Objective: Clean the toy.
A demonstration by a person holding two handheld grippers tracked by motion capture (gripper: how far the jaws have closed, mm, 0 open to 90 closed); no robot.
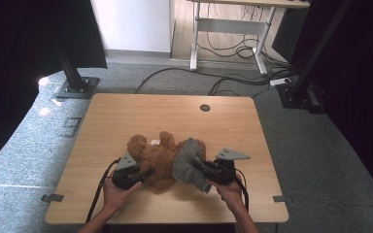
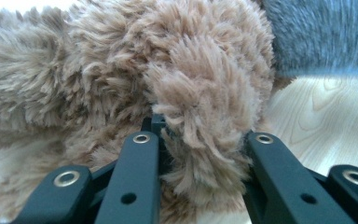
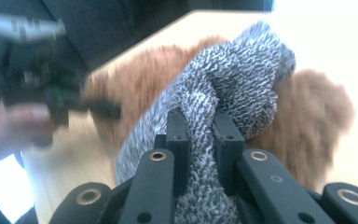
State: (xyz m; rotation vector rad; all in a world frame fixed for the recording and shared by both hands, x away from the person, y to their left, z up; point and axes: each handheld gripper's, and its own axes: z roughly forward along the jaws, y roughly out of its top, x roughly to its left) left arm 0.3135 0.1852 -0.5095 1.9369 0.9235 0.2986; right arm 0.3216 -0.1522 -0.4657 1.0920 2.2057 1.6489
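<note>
A brown plush teddy bear (image 1: 156,156) lies on the wooden table (image 1: 126,116), near its front edge. A grey knitted cloth (image 1: 187,162) is draped over the bear's right side. My left gripper (image 1: 147,172) comes in from the left and is shut on one furry limb of the bear (image 2: 205,84), which bulges between its jaws (image 2: 200,140). The grey cloth (image 2: 321,37) lies beyond that limb. My right gripper (image 1: 197,165) is shut on a fold of the grey cloth (image 3: 233,79), pinched tight between its jaws (image 3: 200,121). Brown fur (image 3: 317,116) shows behind the cloth. The left gripper (image 3: 98,109) appears blurred there.
A round cable hole (image 1: 205,108) sits near the table's far edge. The back and left parts of the tabletop are bare wood. On the floor stand two black stand bases (image 1: 77,87) (image 1: 301,94), loose cables (image 1: 233,82) and a white-legged desk (image 1: 233,24).
</note>
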